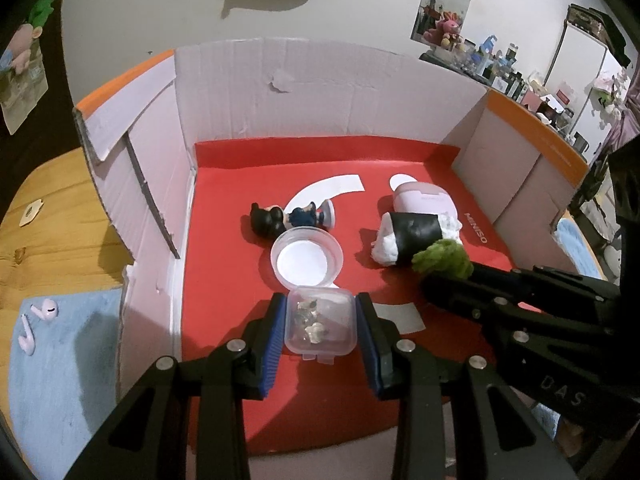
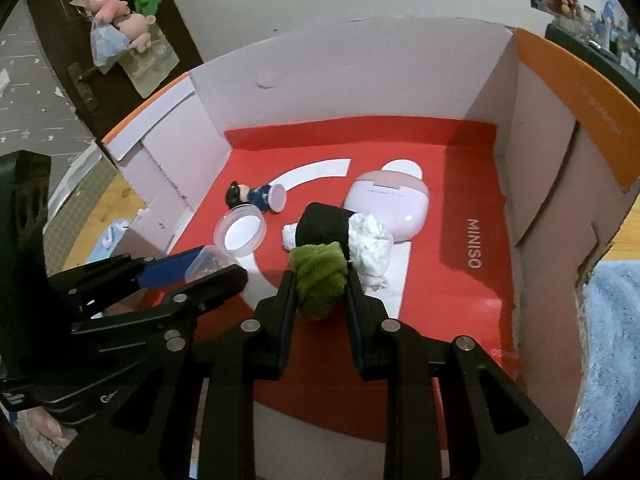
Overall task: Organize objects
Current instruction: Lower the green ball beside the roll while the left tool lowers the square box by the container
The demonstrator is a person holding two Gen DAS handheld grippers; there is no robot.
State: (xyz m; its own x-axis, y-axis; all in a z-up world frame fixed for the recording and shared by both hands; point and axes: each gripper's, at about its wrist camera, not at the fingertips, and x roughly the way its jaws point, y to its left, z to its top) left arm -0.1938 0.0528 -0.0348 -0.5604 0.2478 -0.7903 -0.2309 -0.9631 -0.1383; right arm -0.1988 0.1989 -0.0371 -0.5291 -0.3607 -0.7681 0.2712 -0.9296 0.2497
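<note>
My left gripper is shut on a small clear square box with bits inside, held just above the red floor of a cardboard box. My right gripper is shut on a green fuzzy ball; it also shows in the left wrist view as the green ball. Ahead lie a clear round lid, a toppled figurine, a white wad wrapped in a black band and a pink earbud case. The left gripper shows at the left of the right wrist view.
The cardboard box has tall pale walls with orange flap edges. Outside it on the left, pink earbuds lie on a blue cloth over a wooden table. Blue cloth also lies outside the right wall.
</note>
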